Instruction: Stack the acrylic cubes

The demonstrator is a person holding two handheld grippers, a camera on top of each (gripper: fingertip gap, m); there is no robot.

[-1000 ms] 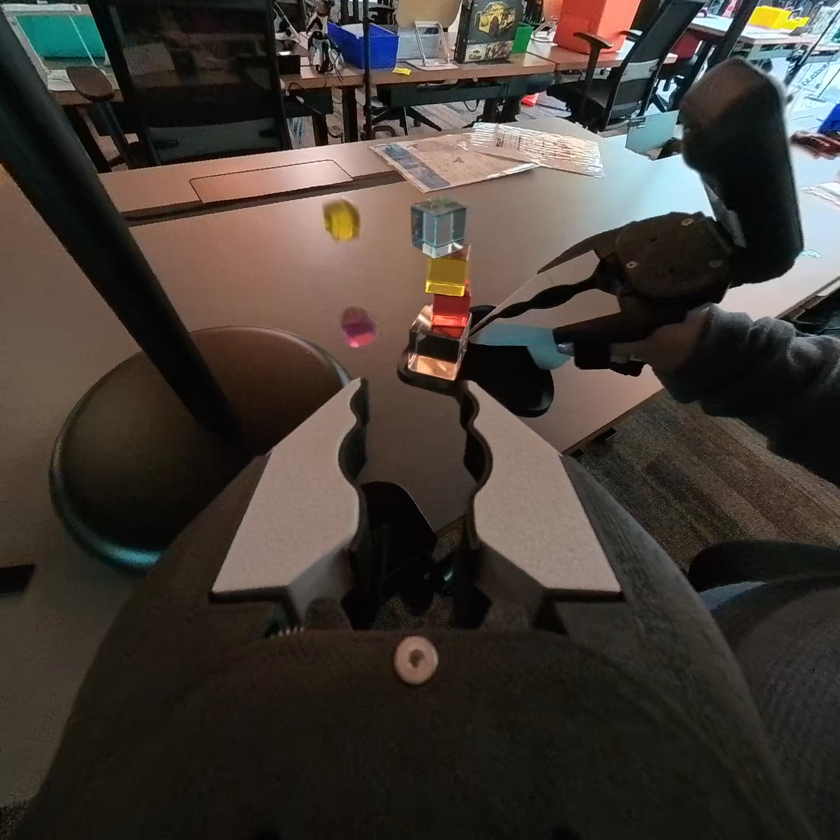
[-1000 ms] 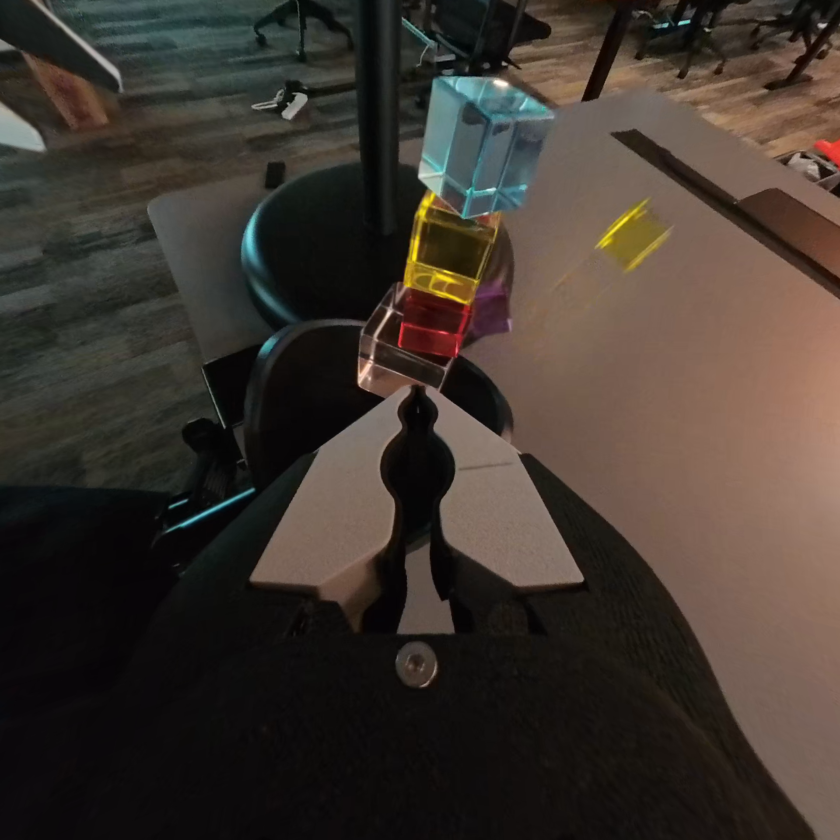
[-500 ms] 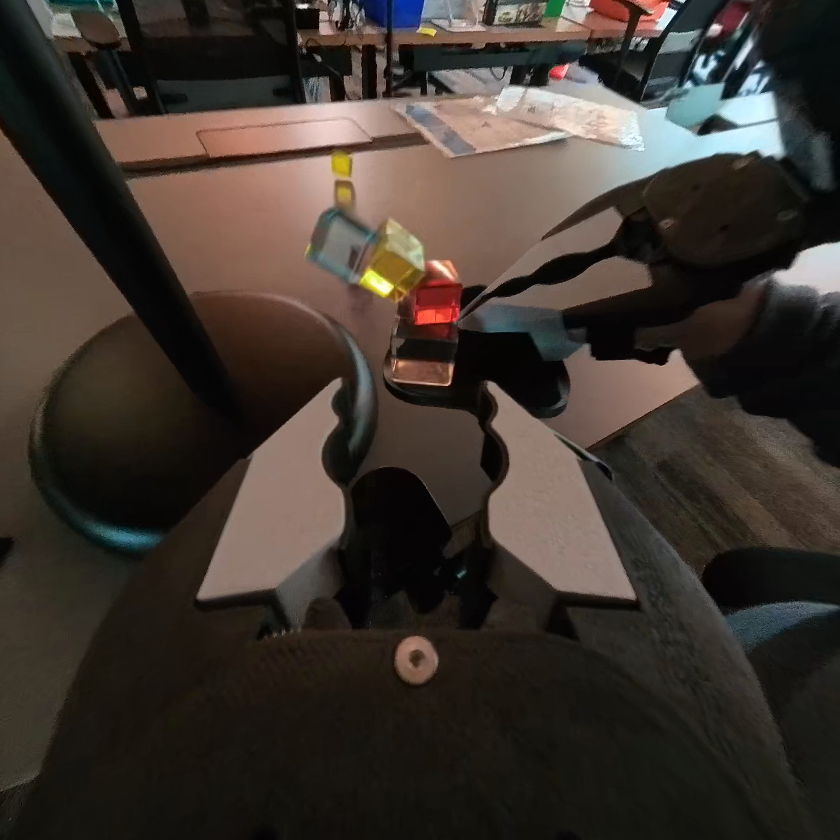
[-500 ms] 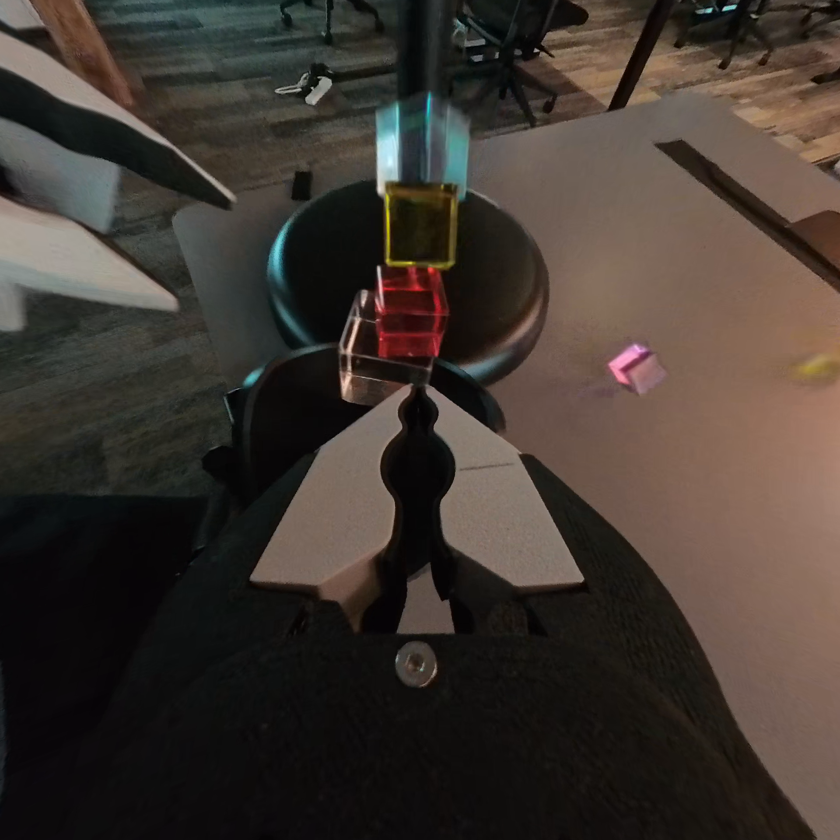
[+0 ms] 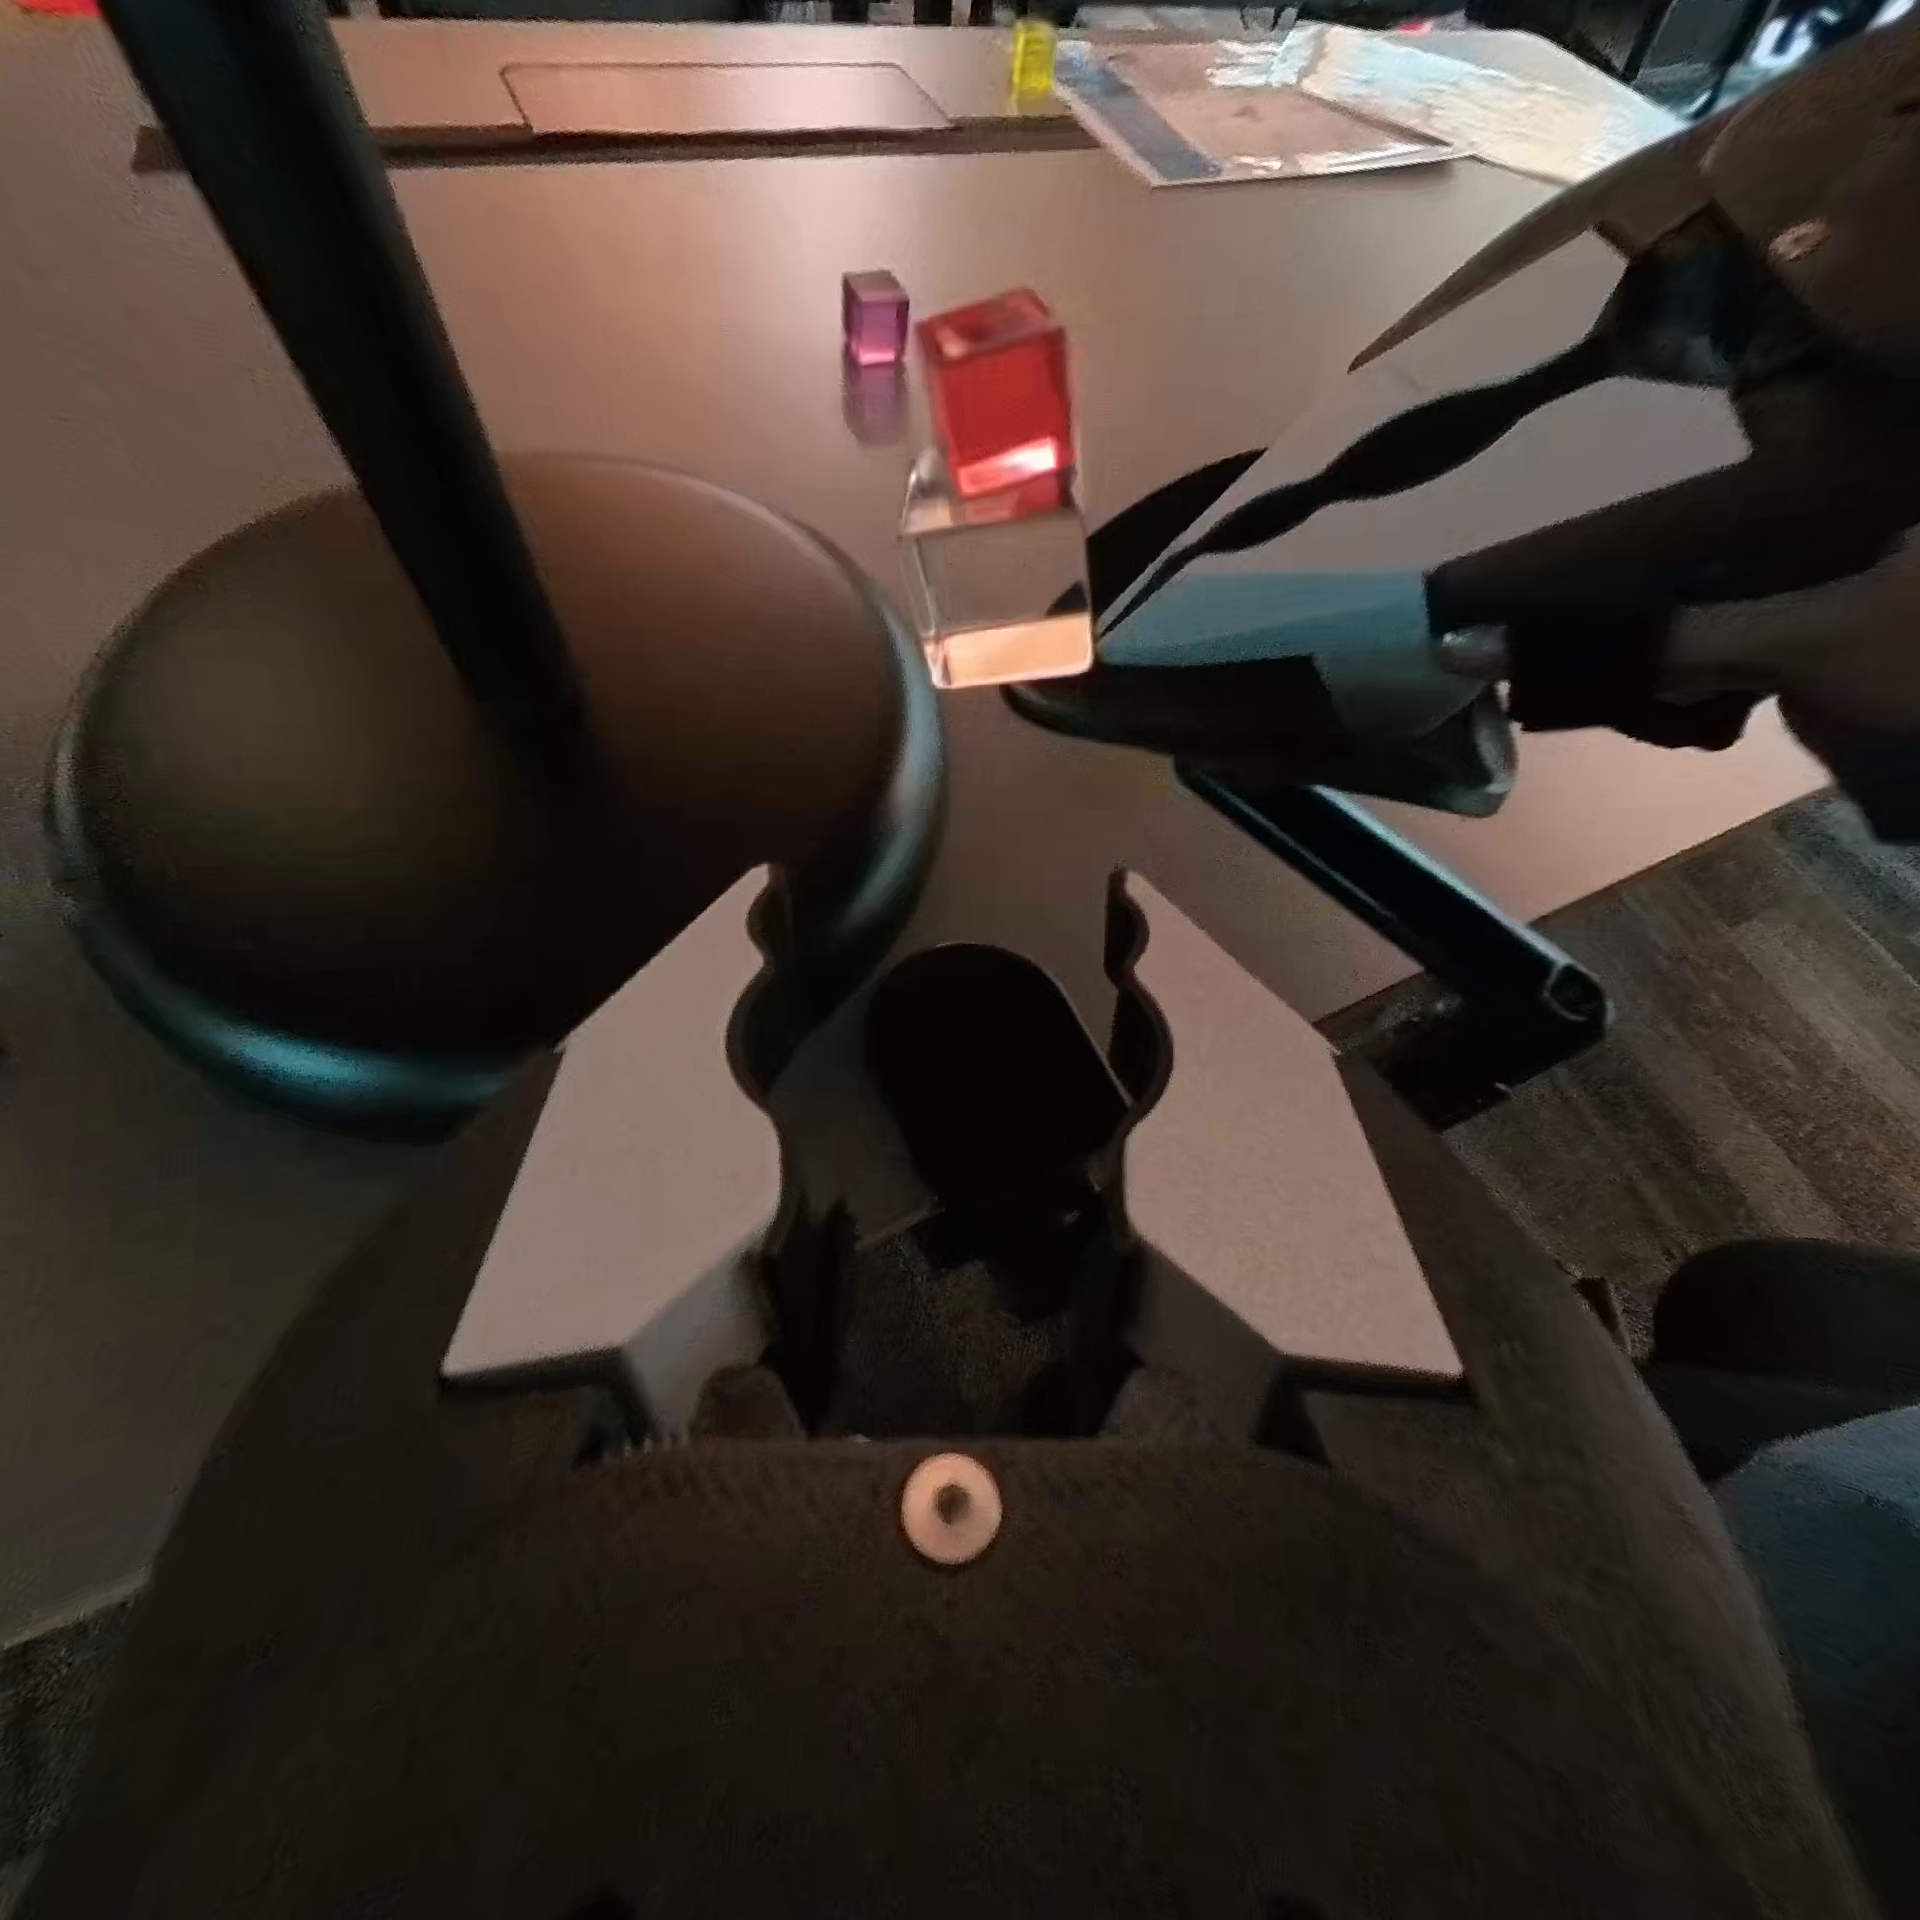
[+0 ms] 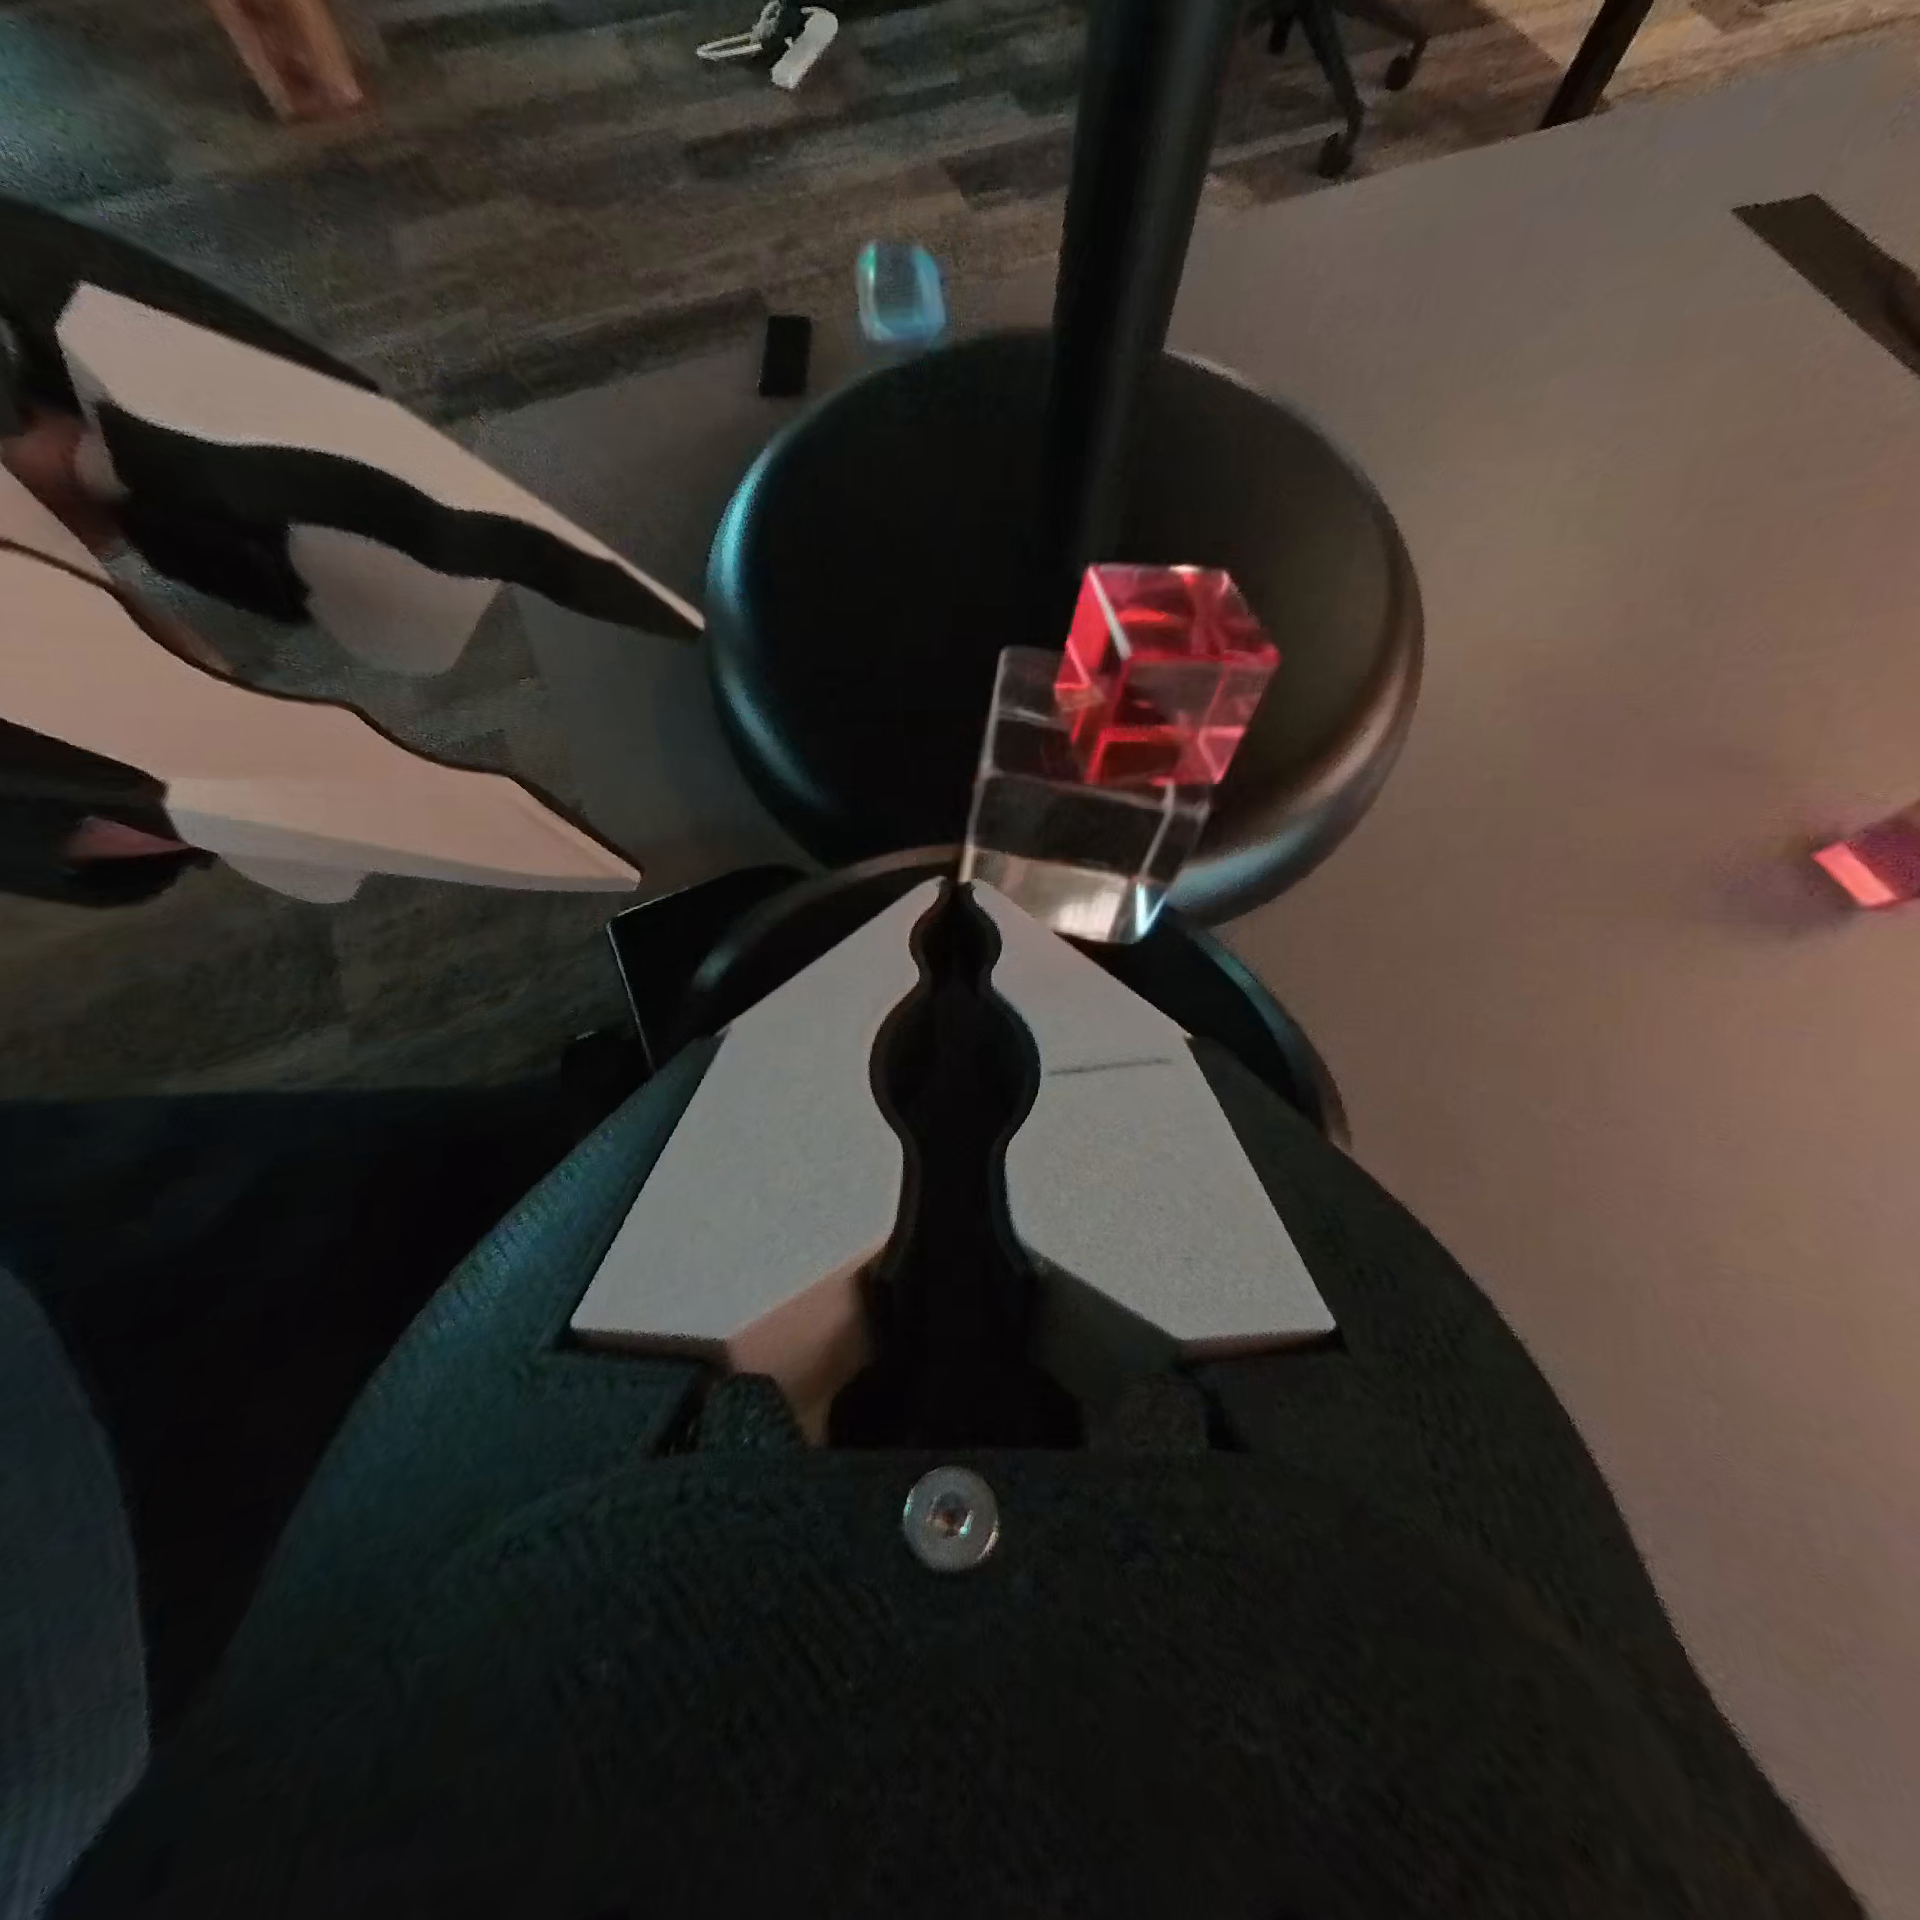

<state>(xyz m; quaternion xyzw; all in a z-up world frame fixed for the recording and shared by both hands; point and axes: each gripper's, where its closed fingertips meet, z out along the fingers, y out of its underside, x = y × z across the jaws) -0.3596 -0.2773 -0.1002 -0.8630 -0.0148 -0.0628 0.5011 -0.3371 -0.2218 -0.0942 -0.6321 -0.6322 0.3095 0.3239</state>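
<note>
left gripper: jaws stand wide apart with nothing between them, low over the brown table top beside the round black base of a black pole. right gripper: fingertips closed together on nothing, tips just beside the lower corner of a clear transparent cube, contact uncertain.

the clear cube rests on a black disc-shaped pad near the table edge and carries a red transparent cube on top, set off-centre and turned relative to it. a small purple transparent cube lies on the table beyond; a small yellow transparent cube lies far off by printed sheets; a pale blue transparent cube shows past the table edge, blurred.

judgement: blocks look rigid, smooth and slippery, liable to chip; take hold across two opposite flat faces, squarely. cubes have no long axis; the pair stands roughly upright, faces skewed to the right gripper's line.
</note>
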